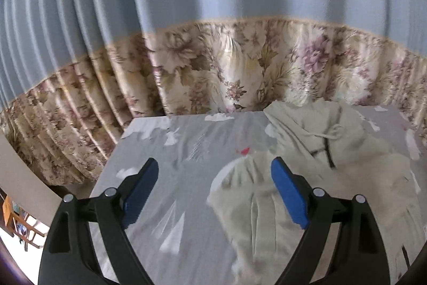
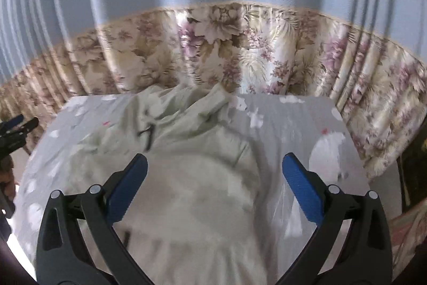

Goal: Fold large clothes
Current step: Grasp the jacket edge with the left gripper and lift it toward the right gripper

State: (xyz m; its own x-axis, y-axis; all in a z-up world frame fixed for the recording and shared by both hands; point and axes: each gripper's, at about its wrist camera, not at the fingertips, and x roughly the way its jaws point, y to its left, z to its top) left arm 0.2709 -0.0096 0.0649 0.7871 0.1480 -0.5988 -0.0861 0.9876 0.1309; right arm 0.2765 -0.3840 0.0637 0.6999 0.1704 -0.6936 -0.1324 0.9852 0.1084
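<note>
A pale cream hooded garment (image 1: 315,172) with a drawstring and a dark zipper lies rumpled on a grey patterned table cover (image 1: 165,151). In the left wrist view my left gripper (image 1: 214,170) is open and empty, above the garment's left edge. In the right wrist view the garment (image 2: 197,178) fills the middle of the cover (image 2: 283,119), its hood bunched at the far edge. My right gripper (image 2: 214,164) is open and empty, above the garment's right half. The left gripper shows at the left edge of the right wrist view (image 2: 16,130).
A curtain, blue above and floral below (image 1: 226,66), hangs right behind the table's far edge, and also shows in the right wrist view (image 2: 213,44). The table's left edge drops off towards a floor with a wooden chair (image 1: 18,221).
</note>
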